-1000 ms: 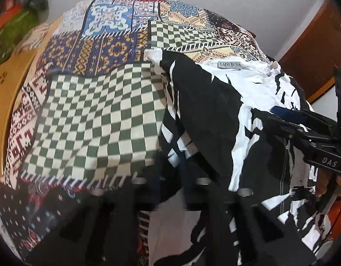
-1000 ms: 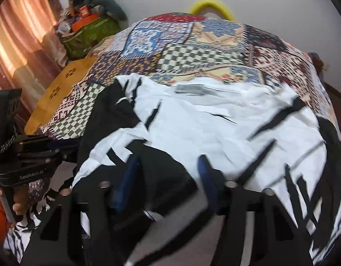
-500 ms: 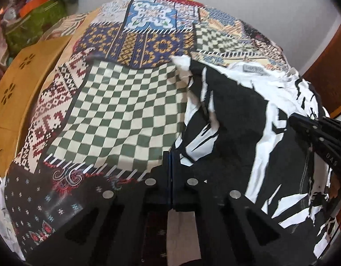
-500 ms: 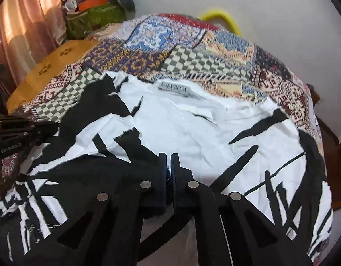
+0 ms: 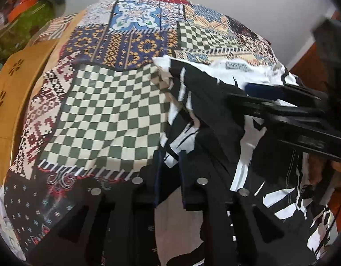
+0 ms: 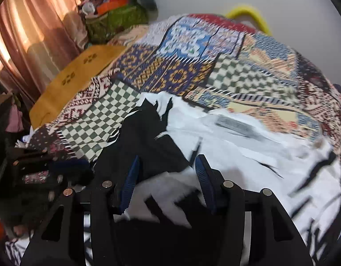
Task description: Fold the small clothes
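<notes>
A black-and-white patterned garment [image 5: 214,102] with a neck label [image 5: 236,66] lies on the patchwork bedspread [image 5: 108,102]; it also shows in the right wrist view [image 6: 237,141]. My left gripper [image 5: 170,166] is open at the garment's left edge, fingers either side of a fold of cloth. My right gripper [image 6: 166,173] is open just above the garment's black-and-white part. The right gripper shows in the left wrist view [image 5: 281,102] over the garment. The left gripper shows in the right wrist view [image 6: 48,173] at the far left.
A wooden bed frame edge [image 5: 13,84] runs along the left. A green bag with clutter [image 6: 117,20] and pink curtains [image 6: 26,33] are at the back left. A yellow hoop [image 6: 248,11] rests against the white wall behind the bed.
Both grippers were shut half a second ago and are now open. The right gripper has swung left over the garment; the left one has moved closer to the garment's edge.
</notes>
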Demonstrator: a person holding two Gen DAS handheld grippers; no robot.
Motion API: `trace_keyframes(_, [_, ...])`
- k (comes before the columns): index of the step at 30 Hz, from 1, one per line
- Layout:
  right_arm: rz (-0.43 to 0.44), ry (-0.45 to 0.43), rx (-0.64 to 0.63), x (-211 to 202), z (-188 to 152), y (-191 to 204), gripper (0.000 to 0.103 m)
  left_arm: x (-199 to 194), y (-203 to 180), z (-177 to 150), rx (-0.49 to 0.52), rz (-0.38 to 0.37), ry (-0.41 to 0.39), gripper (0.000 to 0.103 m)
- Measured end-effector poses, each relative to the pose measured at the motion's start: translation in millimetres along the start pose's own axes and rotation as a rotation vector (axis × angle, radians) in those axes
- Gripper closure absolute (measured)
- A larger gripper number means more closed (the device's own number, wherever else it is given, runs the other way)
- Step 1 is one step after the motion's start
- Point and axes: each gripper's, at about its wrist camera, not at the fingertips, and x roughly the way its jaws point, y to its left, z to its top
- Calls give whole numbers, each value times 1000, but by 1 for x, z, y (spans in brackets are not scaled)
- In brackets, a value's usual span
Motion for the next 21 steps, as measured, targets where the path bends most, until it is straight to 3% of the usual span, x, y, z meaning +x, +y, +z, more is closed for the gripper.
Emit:
trace_keyframes(1, [1, 5, -1, 7, 0, 2, 56, 1, 0, 0, 3, 4, -1, 83])
trace_keyframes(3, [-13, -11, -29, 13, -1, 8, 78, 4, 2, -1, 1, 3, 2, 80])
trace_keyframes(4, [-11, -3, -43, 14, -2, 9, 95, 6, 4, -1, -3, 0, 5, 80])
trace_keyframes(8, [-51, -34, -95, 10, -4, 12, 96, 10, 10, 0, -7, 45, 5, 79])
trace_keyframes(11, [-84, -92, -53, 1, -1, 1, 97, 15, 19, -2, -35, 87, 7, 79])
trace_keyframes(14, [-102, -72, -11, 9, 0, -9, 97, 18, 24, -5, -60, 87, 11, 78])
trace_keyframes(19, [-147, -63, -40, 6, -1, 1, 95, 15, 21, -6, -31, 165, 22, 79])
trace_keyframes(21, [-148, -76, -31, -8, -3, 2, 89, 8, 22, -6, -41, 162, 35, 79])
